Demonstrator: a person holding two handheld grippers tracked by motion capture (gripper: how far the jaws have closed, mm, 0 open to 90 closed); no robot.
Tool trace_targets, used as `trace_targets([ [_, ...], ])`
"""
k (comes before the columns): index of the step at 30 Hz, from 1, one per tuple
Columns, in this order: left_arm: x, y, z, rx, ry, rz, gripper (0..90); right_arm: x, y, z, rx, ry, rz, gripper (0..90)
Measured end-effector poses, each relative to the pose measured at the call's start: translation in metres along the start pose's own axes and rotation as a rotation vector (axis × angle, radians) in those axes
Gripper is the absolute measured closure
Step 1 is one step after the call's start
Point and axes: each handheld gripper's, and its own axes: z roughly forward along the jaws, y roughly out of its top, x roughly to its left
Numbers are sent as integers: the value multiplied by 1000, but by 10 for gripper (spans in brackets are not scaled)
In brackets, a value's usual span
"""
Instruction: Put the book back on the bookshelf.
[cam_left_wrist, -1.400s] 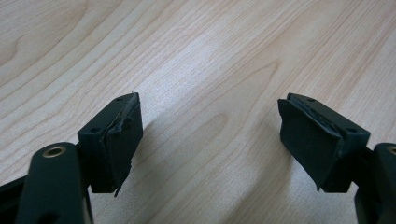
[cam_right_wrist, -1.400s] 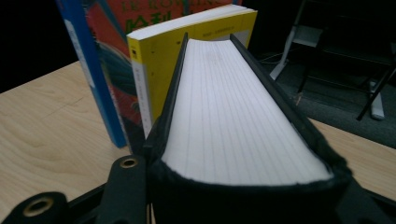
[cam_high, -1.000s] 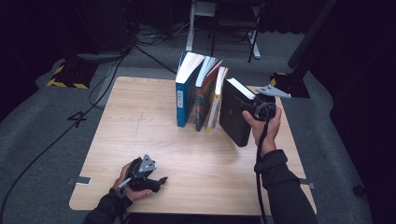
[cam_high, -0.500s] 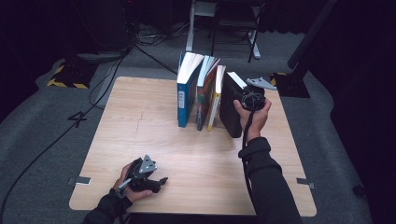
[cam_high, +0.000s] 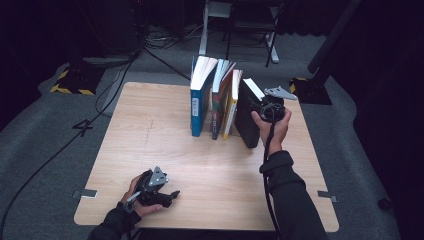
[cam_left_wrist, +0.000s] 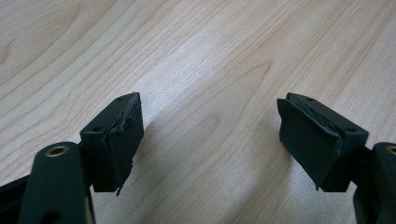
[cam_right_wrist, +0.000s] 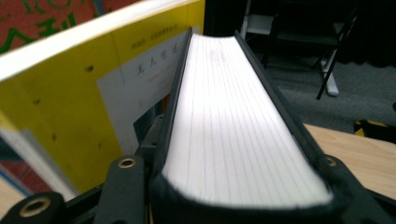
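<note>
Gripping thick black book, matte cover, white page edges

The left hand-held gripper is lying low with jaws gaping; the right hand-held gripper is seemingly clamping, its forearm reaching forward.

Matt wood table, paper bk.

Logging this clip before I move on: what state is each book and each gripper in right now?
Black book: upright at the row's right end, clamped by the right gripper.
Yellow book: standing, leaning beside the black book.
Red book: standing, leaning.
Blue book: upright, pages fanned open at the top.
Right gripper: shut on the black book.
Left gripper: open, empty, over the table.
</note>
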Motion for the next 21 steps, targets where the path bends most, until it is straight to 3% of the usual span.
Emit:
trace_targets([
  [9,0,0,0,0,-1,1,221,4,-12,-20,74,26,-52,516],
  [15,-1,0,0,-3,10,11,221,7,-18,-29,75,29,-43,509],
  [21,-1,0,0,1,3,0,220,1,-14,-28,127,75,-39,408],
])
